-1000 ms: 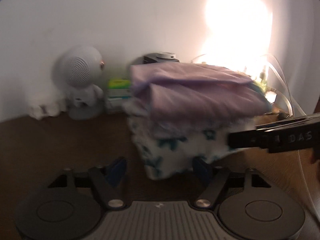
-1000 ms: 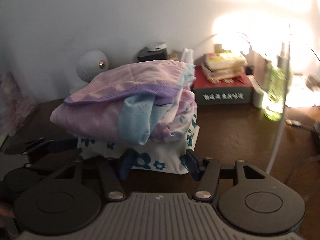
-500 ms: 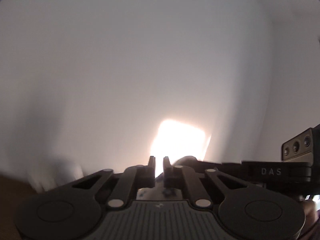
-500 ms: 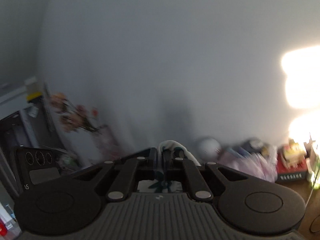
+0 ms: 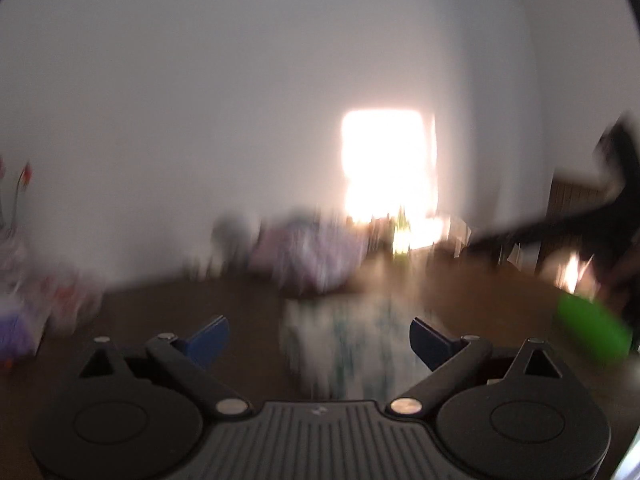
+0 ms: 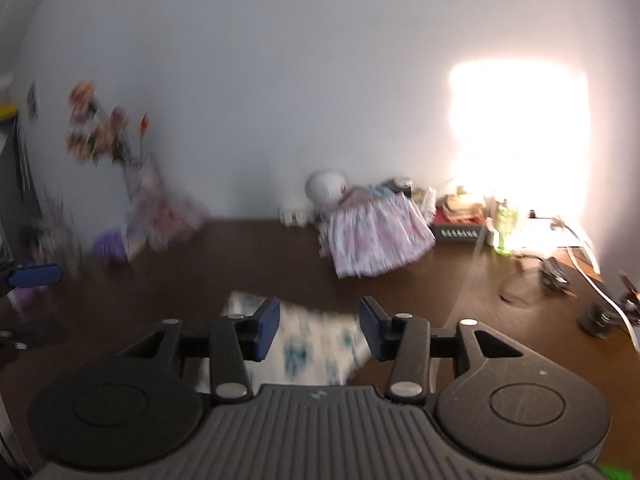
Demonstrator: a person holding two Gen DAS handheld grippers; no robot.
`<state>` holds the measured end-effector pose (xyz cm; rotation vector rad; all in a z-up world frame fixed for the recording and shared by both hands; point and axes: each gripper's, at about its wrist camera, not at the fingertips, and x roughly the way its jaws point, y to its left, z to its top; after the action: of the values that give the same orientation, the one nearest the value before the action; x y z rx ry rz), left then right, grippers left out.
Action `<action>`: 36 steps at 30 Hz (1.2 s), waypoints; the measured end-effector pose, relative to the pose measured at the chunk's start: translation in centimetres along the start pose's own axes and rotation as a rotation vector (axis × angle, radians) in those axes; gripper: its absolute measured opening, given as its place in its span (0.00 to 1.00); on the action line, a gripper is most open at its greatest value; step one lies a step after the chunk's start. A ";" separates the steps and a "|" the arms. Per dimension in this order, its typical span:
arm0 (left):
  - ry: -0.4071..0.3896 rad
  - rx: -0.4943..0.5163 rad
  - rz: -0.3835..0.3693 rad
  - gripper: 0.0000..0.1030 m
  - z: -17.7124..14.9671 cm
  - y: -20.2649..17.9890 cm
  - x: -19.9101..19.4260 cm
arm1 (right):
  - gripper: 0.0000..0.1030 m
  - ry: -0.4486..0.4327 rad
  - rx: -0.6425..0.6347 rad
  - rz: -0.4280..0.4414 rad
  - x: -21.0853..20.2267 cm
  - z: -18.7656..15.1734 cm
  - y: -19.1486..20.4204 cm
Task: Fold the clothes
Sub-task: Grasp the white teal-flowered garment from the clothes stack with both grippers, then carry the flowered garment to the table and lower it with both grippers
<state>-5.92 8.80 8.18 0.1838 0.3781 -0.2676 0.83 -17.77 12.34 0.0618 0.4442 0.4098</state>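
A white garment with blue flowers (image 6: 316, 346) lies on the brown table (image 6: 240, 256), close in front of both grippers. My right gripper (image 6: 319, 328) straddles it, jaws opening, blue pads clear of the cloth. In the blurred left wrist view the same garment (image 5: 344, 344) lies between the pads of my left gripper (image 5: 319, 340), whose jaws are opening wide and do not press on it. A pile of folded lilac clothes (image 6: 376, 236) sits farther back by the wall. One blue pad of the left gripper (image 6: 34, 274) shows at the far left.
Along the wall stand a white round figure (image 6: 326, 188), a bunch of flowers (image 6: 100, 132), a red box (image 6: 460, 220) and a green bottle (image 6: 504, 224). Cables (image 6: 588, 276) lie at the right. A green object (image 5: 588, 330) shows beside the left gripper.
The floral garment was under the pile, then pinched in the nearly shut jaws and pulled away. Now it lies on the table nearer me, and both grippers have opened.
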 end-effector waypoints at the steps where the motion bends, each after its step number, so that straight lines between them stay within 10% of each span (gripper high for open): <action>1: 0.032 0.022 -0.001 0.93 -1.3 -1.1 -0.1 | 0.46 -0.001 -0.008 0.012 -0.6 -1.8 0.1; 7: 0.101 0.203 0.066 0.90 -1.0 -5.6 3.2 | 0.47 0.085 -0.149 0.056 -1.4 -9.0 4.2; 10: 0.201 0.139 0.059 0.73 -1.0 -4.2 6.8 | 0.45 0.130 -0.218 -0.005 0.4 -10.1 6.0; 19: 0.259 -0.024 0.066 0.68 -2.6 -0.9 7.2 | 0.42 0.190 -0.263 0.024 2.0 -12.2 5.2; 21: 0.261 -0.081 0.057 0.49 -2.8 -0.2 7.5 | 0.42 0.188 -0.254 0.024 2.3 -11.9 4.9; 23: 0.243 -0.110 -0.017 0.10 -2.8 -0.1 7.4 | 0.39 0.207 -0.254 0.022 2.5 -11.9 4.9; 26: 0.221 -0.118 -0.049 0.03 -2.7 -0.4 7.1 | 0.10 0.210 -0.230 0.015 2.4 -11.8 4.8; 32: -0.005 -0.138 0.023 0.02 0.8 -1.5 1.6 | 0.03 0.051 -0.189 -0.027 -2.2 -8.9 4.8; 36: -0.330 -0.051 0.095 0.01 6.2 -3.3 -4.9 | 0.02 -0.181 -0.241 -0.034 -8.8 -3.3 6.3</action>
<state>-9.16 5.31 15.34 0.1043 0.0487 -0.1903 -10.16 -15.63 13.80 -0.1411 0.2151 0.4177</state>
